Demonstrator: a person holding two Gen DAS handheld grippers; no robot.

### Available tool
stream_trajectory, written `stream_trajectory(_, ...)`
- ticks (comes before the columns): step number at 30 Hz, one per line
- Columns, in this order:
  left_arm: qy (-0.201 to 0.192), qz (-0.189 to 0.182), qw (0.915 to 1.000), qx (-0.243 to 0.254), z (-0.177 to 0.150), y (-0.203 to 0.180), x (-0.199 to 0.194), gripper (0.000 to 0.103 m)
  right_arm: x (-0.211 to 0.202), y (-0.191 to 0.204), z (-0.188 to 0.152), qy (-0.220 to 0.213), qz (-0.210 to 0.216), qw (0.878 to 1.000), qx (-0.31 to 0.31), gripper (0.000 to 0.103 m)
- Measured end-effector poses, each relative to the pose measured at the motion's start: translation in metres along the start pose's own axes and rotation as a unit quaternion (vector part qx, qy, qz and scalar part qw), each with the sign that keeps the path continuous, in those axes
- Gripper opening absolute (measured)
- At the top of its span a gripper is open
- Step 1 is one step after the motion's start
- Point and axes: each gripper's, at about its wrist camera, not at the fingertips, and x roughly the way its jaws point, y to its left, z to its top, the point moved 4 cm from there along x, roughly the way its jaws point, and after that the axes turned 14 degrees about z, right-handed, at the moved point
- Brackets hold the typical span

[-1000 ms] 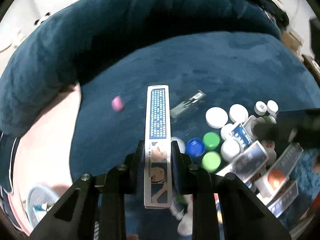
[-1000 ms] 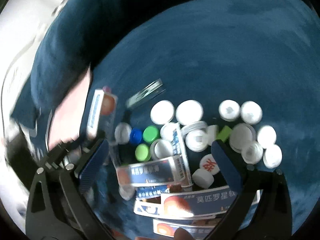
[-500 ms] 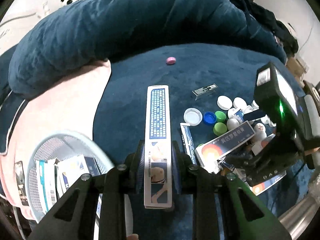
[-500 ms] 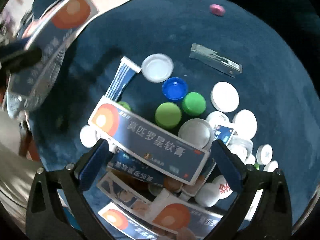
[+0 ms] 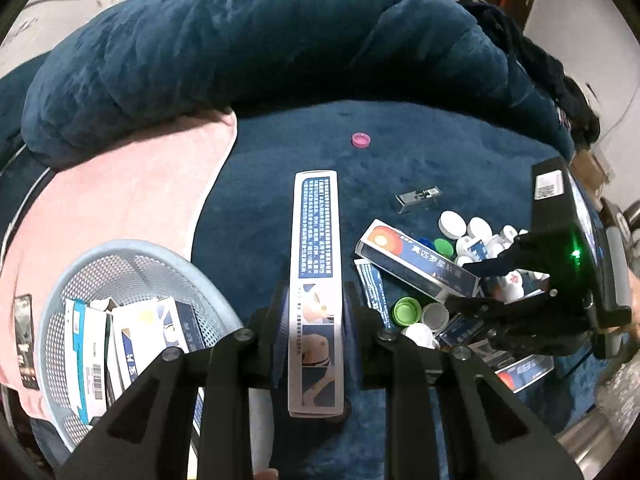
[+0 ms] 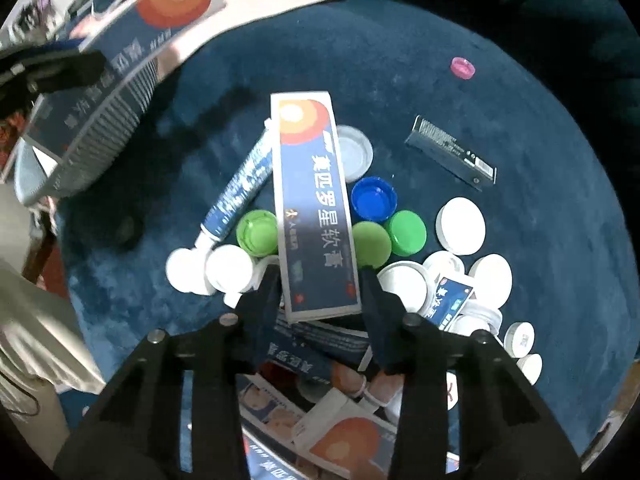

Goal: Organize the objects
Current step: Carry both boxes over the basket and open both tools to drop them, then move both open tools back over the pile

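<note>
My left gripper (image 5: 315, 312) is shut on a long blue-and-white ointment box (image 5: 316, 280), held above the blue blanket beside a grey mesh basket (image 5: 80, 264) that holds several boxes. My right gripper (image 6: 318, 284) is shut on another ointment box (image 6: 312, 208) with an orange circle, over a pile of bottle caps (image 6: 372, 240), a tube (image 6: 240, 192) and more boxes (image 6: 340, 436). The right gripper also shows at the right of the left wrist view (image 5: 476, 280), and the left gripper's box shows at the top left of the right wrist view (image 6: 132, 36).
A pink cap (image 5: 361, 139) and a small dark comb (image 5: 418, 198) lie apart on the blanket. A pink towel (image 5: 120, 200) lies left of the basket. A rolled blue quilt (image 5: 260, 40) runs along the back.
My right gripper has closed on the orange-circle box, which was lying on the pile. My left gripper has pulled back with its box, bringing the mesh basket into view at the left.
</note>
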Motion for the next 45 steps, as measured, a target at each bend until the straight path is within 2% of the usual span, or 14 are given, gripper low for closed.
stream_trajectory(6, -0.016, -0.004, 0.9991, -0.039, 0.002, 0.023, -0.017, 0.025, -0.019, 0.008, 0.011, -0.052, 0.022, 0.998, 0.019, 0.039)
stream_trajectory(14, -0.021, 0.002, 0.9924, -0.121, -0.013, 0.084, -0.039, 0.025, -0.061, 0.032, 0.035, -0.129, 0.07, 0.989, 0.028, 0.039)
stream_trajectory(19, -0.012, 0.018, 0.9851, -0.17, -0.028, 0.126, -0.045, 0.025, -0.081, 0.073, 0.046, -0.162, 0.107, 0.981, 0.022, 0.039)
stream_trajectory(22, 0.002, 0.039, 0.9829, -0.18, -0.041, 0.144, -0.042, 0.025, -0.08, 0.101, 0.058, -0.167, 0.137, 0.976, 0.019, 0.039)
stream_trajectory(26, 0.007, 0.098, 0.9813, -0.165, -0.058, 0.164, -0.04, 0.025, -0.06, 0.144, 0.075, -0.149, 0.166, 0.975, 0.013, 0.039)
stream_trajectory(29, 0.028, 0.081, 0.9835, -0.159, -0.067, 0.167, -0.028, 0.025, -0.026, 0.173, 0.083, -0.118, 0.154, 0.981, 0.017, 0.04)
stream_trajectory(30, 0.045, 0.066, 0.9847, -0.155, -0.07, 0.165, -0.021, 0.026, -0.013, 0.18, 0.083, -0.101, 0.164, 0.981, 0.021, 0.042)
stream_trajectory(31, 0.066, 0.063, 0.9839, -0.154, -0.074, 0.166, -0.013, 0.034, 0.0, 0.187, 0.082, -0.08, 0.179, 0.98, 0.024, 0.044)
stream_trajectory(32, 0.079, 0.069, 0.9825, -0.154, -0.075, 0.165, -0.007, 0.049, 0.007, 0.192, 0.082, -0.063, 0.191, 0.979, 0.024, 0.054)
stream_trajectory(33, 0.082, 0.077, 0.9815, -0.155, -0.078, 0.168, -0.005, 0.054, 0.01, 0.195, 0.081, -0.056, 0.194, 0.979, 0.024, 0.071)
stream_trajectory(35, 0.078, 0.093, 0.9785, -0.166, -0.082, 0.177, -0.008, 0.065, 0.006, 0.195, 0.083, -0.065, 0.18, 0.981, 0.02, 0.091)
stream_trajectory(37, 0.076, 0.094, 0.9755, -0.184, -0.084, 0.182, -0.011, 0.08, -0.005, 0.19, 0.085, -0.087, 0.178, 0.98, 0.025, 0.094)
stream_trajectory(41, 0.084, 0.098, 0.9718, -0.197, -0.089, 0.185, -0.011, 0.082, -0.016, 0.176, 0.084, -0.105, 0.168, 0.978, 0.059, 0.103)
stream_trajectory(45, 0.086, 0.115, 0.9739, -0.175, -0.087, 0.179, -0.01, 0.087, -0.015, 0.162, 0.079, -0.094, 0.135, 0.981, 0.101, 0.103)
